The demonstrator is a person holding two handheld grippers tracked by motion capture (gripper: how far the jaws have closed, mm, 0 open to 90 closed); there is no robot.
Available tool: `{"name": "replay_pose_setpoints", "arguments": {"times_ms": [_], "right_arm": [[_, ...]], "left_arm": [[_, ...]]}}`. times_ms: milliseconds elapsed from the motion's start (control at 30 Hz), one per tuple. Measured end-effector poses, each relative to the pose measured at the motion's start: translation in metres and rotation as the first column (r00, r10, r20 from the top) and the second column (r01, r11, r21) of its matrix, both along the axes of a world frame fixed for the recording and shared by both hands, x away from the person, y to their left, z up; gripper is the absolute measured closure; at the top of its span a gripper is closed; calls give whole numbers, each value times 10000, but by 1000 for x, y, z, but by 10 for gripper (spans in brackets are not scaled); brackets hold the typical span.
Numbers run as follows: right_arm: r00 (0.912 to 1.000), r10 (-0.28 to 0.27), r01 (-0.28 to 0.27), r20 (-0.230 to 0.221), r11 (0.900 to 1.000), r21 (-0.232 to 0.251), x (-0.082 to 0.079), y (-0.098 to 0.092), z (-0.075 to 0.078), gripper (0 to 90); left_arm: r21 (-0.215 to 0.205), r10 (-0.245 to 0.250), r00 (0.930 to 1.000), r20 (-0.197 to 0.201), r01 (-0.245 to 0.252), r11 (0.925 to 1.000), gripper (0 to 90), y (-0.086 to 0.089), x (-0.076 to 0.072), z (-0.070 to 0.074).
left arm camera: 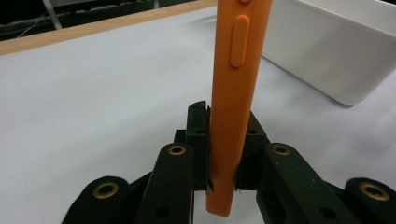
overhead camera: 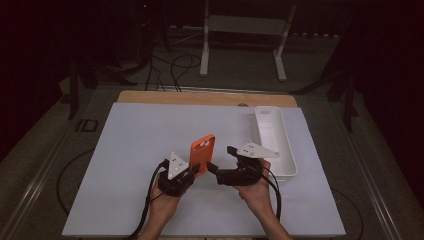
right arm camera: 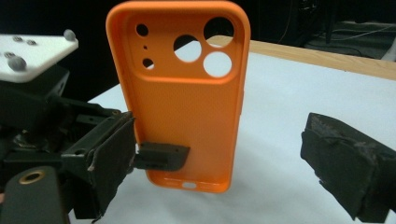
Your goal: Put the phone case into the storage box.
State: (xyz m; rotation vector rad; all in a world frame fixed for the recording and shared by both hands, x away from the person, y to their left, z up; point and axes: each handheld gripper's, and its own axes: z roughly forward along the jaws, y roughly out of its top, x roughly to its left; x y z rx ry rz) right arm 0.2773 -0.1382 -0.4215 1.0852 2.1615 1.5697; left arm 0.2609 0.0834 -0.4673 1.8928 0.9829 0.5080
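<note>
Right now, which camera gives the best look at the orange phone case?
The right gripper view: the orange phone case faces it, camera cutouts plain. The left gripper view shows just its edge and side buttons, clamped in the left hand-held gripper. The high view shows it small and dim.

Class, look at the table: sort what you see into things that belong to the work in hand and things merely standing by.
In the job:
- orange phone case, upright
- left hand-held gripper, shut on the case's lower edge
- right hand-held gripper, open, facing the case

Standing by:
- white tray, at the right of the table
- white table
</note>
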Motion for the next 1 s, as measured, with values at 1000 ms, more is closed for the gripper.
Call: {"name": "replay_pose_setpoints", "arguments": {"times_ms": [1000], "right_arm": [[9996,-262,263,-45,9996,100,9,28,12,90]], "left_arm": [[316,46,10000,86,-49,9995,805,-8,-4,-3]]}}
